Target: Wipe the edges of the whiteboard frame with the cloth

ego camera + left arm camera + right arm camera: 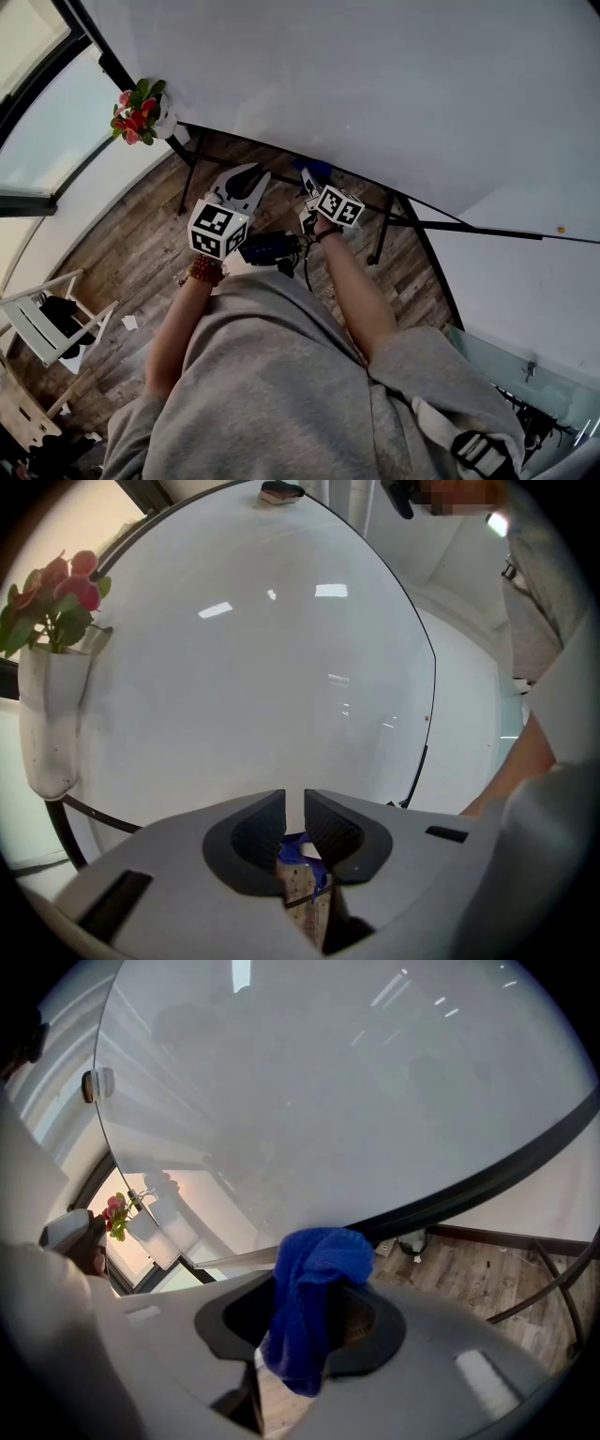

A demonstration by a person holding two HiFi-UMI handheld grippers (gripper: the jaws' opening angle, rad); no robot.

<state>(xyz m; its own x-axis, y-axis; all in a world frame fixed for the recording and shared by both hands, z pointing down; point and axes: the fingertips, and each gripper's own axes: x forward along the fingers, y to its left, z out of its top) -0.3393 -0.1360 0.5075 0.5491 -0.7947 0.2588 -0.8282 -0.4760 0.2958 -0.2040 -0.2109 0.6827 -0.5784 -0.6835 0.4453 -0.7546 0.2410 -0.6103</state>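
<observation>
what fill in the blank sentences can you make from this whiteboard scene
1. The right gripper is shut on a crumpled ___ cloth.
2. The white pouch at the edge of the large whiteboard holds red and pink ___.
3. The left gripper has its jaws together, with ___ between them.
4. The brown plank floor below the whiteboard is made of ___.
Missing words: blue; flowers; nothing; wood

Wood plank floor (131,253), black stand legs (382,234), small white scrap (128,322)
</observation>
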